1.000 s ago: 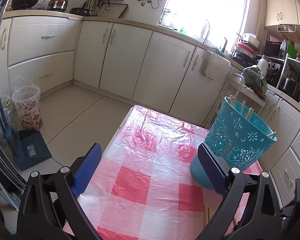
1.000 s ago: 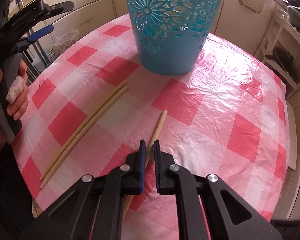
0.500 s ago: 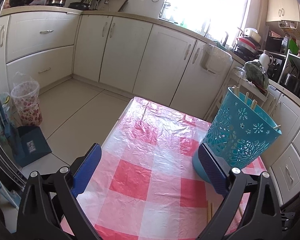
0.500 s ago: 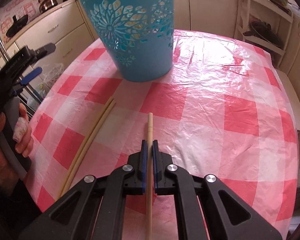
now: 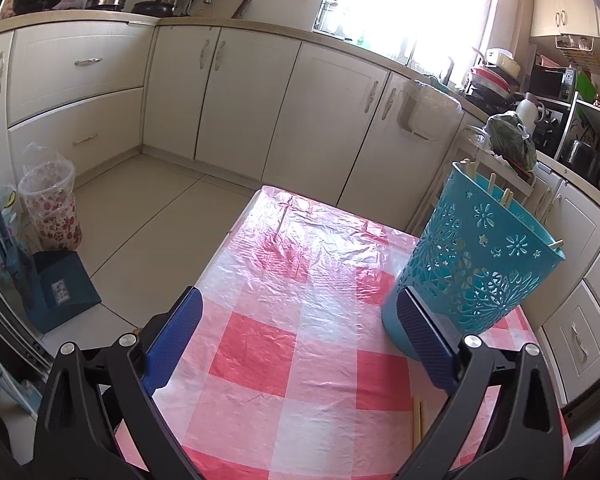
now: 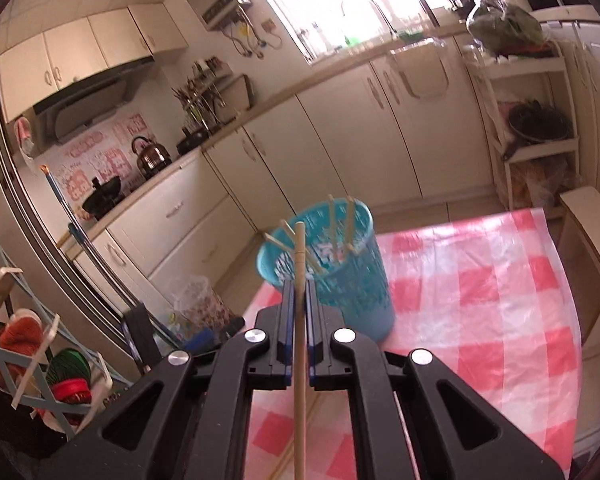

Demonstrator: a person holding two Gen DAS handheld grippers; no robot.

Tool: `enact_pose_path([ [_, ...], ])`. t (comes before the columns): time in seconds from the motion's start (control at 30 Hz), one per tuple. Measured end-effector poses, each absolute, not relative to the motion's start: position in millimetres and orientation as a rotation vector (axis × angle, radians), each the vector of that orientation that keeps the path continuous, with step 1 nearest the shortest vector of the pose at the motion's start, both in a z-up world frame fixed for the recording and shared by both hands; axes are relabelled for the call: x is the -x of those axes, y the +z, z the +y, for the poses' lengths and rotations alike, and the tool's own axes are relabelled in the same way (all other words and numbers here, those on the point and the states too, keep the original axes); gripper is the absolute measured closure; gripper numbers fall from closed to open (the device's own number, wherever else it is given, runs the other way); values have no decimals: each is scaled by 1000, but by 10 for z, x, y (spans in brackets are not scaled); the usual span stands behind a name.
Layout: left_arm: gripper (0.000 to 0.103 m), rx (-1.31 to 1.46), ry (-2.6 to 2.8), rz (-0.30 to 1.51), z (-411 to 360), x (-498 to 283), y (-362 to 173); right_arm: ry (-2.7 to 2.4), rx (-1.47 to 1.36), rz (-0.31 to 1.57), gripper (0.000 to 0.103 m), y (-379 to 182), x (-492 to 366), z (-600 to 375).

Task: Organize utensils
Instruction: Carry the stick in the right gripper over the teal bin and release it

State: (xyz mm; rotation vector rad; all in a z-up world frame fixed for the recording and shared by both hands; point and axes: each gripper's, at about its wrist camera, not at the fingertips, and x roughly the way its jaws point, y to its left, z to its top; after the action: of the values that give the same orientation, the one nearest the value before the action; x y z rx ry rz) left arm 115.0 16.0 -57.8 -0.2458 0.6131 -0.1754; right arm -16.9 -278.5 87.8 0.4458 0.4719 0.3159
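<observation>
right claw clamped on a pale wooden chopstick, pads pressed to both sides of the shaft, tip poking up past the fingertips and the rest running back down between the black arms. held above the table, pointing toward the teal perforated basket standing on the pink-and-white checked plastic cover. in that basket, several more chopsticks leaning against the rim, ends sticking out above it. view from the right wrist blurred around the basket, so exact count hard to tell. on the table below the right claw, thin pale sticks partly visible between the arms, mostly hidden. left claw spread wide apart, blue pads well separated, nothing between them, hovering over the near part of the table. right-hand pad of it overlapping the foot of the basket in the left wrist view; touching or just in front, cannot tell. two loose chopsticks lying side by side on the cover near that pad, only their ends showing. cream kitchen cabinets behind, and a small patterned bin on the floor to the left of the table.
</observation>
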Motion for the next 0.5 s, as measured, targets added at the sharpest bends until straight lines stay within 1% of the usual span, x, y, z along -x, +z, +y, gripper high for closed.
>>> enact_pose_path([
  [0.13,9,240,-176,612,147,-1144,-584,254,-431,337,97,1185,-186,-2675],
  [0.23,9,234,-178,611,131,-1141,-581,158,-409,244,97,1282,-434,-2586],
  [0.37,9,232,-182,613,104,-1146,-582,15,-388,159,97,1206,-677,-2537],
  [0.5,9,220,-187,617,61,-1149,-578,-74,-359,161,97,975,-834,-2500],
])
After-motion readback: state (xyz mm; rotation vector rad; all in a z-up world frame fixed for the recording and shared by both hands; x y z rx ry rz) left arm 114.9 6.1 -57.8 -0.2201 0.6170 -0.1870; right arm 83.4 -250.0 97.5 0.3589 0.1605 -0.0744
